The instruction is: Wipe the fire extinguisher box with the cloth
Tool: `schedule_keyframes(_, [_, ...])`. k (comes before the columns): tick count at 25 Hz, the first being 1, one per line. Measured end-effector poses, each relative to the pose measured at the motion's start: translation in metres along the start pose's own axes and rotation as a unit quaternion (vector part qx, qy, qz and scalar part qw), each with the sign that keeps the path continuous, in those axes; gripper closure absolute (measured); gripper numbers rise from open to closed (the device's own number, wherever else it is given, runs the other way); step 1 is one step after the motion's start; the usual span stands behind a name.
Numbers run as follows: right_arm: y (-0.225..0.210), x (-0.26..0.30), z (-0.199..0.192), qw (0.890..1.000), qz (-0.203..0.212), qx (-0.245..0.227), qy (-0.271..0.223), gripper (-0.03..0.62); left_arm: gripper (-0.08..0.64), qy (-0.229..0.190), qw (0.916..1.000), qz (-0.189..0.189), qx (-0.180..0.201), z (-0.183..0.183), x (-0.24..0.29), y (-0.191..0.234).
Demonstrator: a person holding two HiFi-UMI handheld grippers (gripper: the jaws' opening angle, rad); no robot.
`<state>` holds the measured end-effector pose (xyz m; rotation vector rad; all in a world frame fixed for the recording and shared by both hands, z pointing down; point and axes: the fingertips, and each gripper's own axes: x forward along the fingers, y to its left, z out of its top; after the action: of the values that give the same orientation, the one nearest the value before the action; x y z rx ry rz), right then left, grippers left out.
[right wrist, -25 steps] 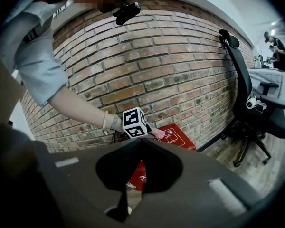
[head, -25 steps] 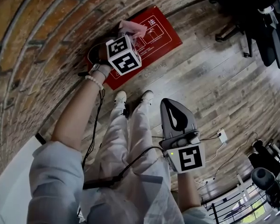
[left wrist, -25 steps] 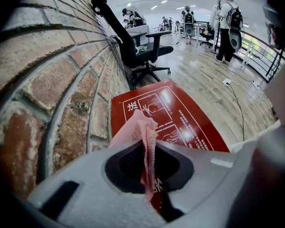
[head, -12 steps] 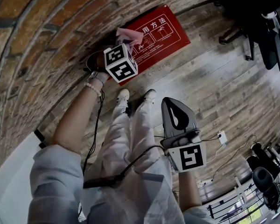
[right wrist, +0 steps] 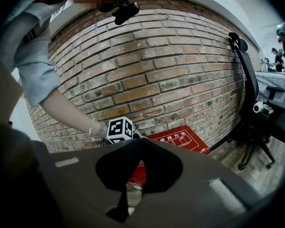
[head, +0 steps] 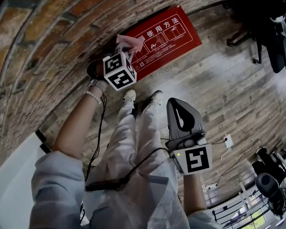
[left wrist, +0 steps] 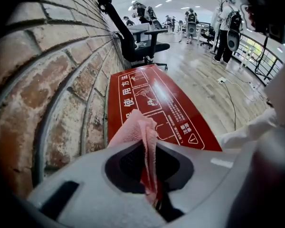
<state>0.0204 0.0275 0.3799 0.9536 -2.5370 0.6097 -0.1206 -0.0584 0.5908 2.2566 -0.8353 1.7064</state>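
The red fire extinguisher box point(head: 162, 39) with white print lies on the wood floor against the brick wall; it also shows in the left gripper view point(left wrist: 159, 103) and the right gripper view point(right wrist: 175, 139). My left gripper point(head: 126, 49) is shut on a pink cloth point(head: 128, 43), held over the box's near end. In the left gripper view the cloth point(left wrist: 141, 139) hangs bunched between the jaws point(left wrist: 149, 175). My right gripper point(head: 177, 106) hangs shut and empty above the floor beside the person's legs, apart from the box, its jaws closed in its own view point(right wrist: 135, 148).
A brick wall point(head: 43, 37) runs along the box's far side. Black office chairs point(head: 269, 25) stand on the floor past the box's right end. The person's white shoes point(head: 143, 98) stand just in front of the box. A cable and socket point(head: 226, 140) lie on the floor.
The left gripper with the cloth has slid toward the box's left end, near the wall. The right gripper has barely moved.
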Motion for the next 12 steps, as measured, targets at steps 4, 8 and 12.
schedule_keyframes(4, [0.015, 0.004, 0.004, 1.0, 0.011, 0.001, -0.01, 0.584, 0.551, 0.003, 1.0, -0.004, -0.002, -0.017, -0.008, -0.005])
schedule_keyframes(8, [0.025, 0.006, 0.005, 1.0, 0.012, 0.002, -0.01, 0.584, 0.551, 0.007, 0.9999, -0.008, -0.009, -0.035, -0.016, -0.012])
schedule_keyframes(12, [0.035, 0.008, 0.004, 1.0, 0.014, -0.005, -0.008, 0.584, 0.551, 0.008, 0.9998, -0.008, -0.018, -0.054, -0.024, -0.017])
